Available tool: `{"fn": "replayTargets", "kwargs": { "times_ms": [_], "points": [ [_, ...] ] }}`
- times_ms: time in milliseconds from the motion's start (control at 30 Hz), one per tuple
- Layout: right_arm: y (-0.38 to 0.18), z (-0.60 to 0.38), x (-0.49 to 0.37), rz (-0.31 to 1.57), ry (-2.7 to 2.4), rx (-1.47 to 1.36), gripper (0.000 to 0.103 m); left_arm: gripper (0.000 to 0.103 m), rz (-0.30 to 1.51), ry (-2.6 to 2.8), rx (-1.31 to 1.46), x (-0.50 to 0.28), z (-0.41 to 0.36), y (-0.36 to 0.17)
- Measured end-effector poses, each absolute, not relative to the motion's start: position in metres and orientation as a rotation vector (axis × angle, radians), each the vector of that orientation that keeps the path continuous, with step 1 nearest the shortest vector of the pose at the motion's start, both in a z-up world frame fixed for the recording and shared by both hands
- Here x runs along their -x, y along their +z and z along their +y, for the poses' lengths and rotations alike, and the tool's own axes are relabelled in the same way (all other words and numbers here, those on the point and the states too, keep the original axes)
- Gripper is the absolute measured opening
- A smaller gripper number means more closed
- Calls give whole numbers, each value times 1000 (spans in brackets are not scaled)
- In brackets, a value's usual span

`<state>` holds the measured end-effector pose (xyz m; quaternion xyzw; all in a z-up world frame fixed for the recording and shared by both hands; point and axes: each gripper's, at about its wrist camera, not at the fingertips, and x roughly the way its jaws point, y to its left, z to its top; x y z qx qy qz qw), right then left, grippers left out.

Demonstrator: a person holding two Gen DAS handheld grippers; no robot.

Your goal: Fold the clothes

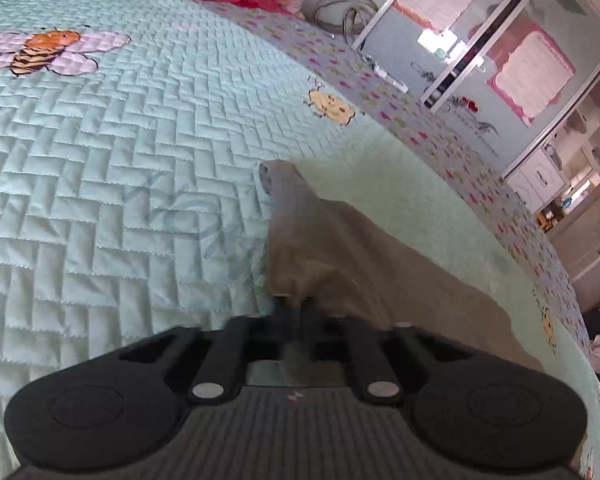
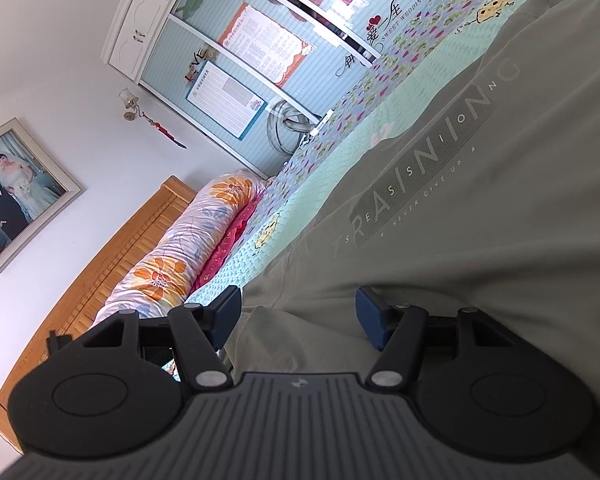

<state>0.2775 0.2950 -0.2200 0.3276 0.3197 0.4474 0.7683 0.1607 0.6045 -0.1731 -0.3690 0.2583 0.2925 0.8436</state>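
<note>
A grey-green T-shirt [image 2: 480, 208] with "TRAINING" lettering lies spread on the mint quilted bedspread [image 1: 100, 160]. In the left wrist view my left gripper [image 1: 296, 304] is shut on a pinched edge of the same T-shirt [image 1: 340, 248], and the cloth rises in a ridge away from the fingers to a sleeve opening. In the right wrist view my right gripper [image 2: 298, 314] is open, its blue pads [image 2: 370, 316] apart, with the shirt's edge lying between and under them. The view is tilted steeply.
A floral bolster [image 2: 180, 248] and red pillow [image 2: 228, 240] lie at the wooden headboard [image 2: 100, 264]. A wardrobe with glass doors [image 2: 260, 60] stands beside the bed. The bed's patterned border [image 1: 440, 132] runs along the far edge. A framed photo [image 2: 16, 188] hangs on the wall.
</note>
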Motion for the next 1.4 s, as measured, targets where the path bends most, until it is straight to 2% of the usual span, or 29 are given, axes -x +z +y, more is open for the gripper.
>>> {"fn": "replayTargets", "kwargs": {
  "times_ms": [233, 367, 567, 833, 867, 933, 1067, 1133, 1267, 1400],
  "points": [
    [-197, 304, -260, 762, 1119, -580, 65, 2, 618, 605, 573, -173, 619, -166],
    [-171, 314, -198, 821, 1341, -344, 65, 2, 637, 610, 468, -179, 632, -167],
    [-176, 298, -82, 980, 1460, -124, 64, 2, 609, 573, 421, -185, 642, -175],
    [-154, 275, 53, 767, 1429, 409, 65, 7, 591, 551, 485, -180, 657, -175],
    [-154, 273, 60, 775, 1429, 428, 65, 8, 588, 558, 518, -171, 659, -173],
    [-151, 267, 72, 800, 1434, 424, 65, 16, 575, 568, 567, -140, 657, -164],
    [-143, 257, 92, 753, 1412, 460, 65, 23, 586, 452, 430, -52, 613, -134],
    [-140, 253, 102, 714, 1396, 488, 65, 35, 613, 356, 395, -3, 585, -126],
    [-134, 245, 121, 638, 1361, 544, 65, 36, 681, 238, 435, 76, 538, -127],
    [-136, 269, 132, 464, 1338, 703, 60, 36, 702, 273, 511, 123, 518, -136]
  ]
}}
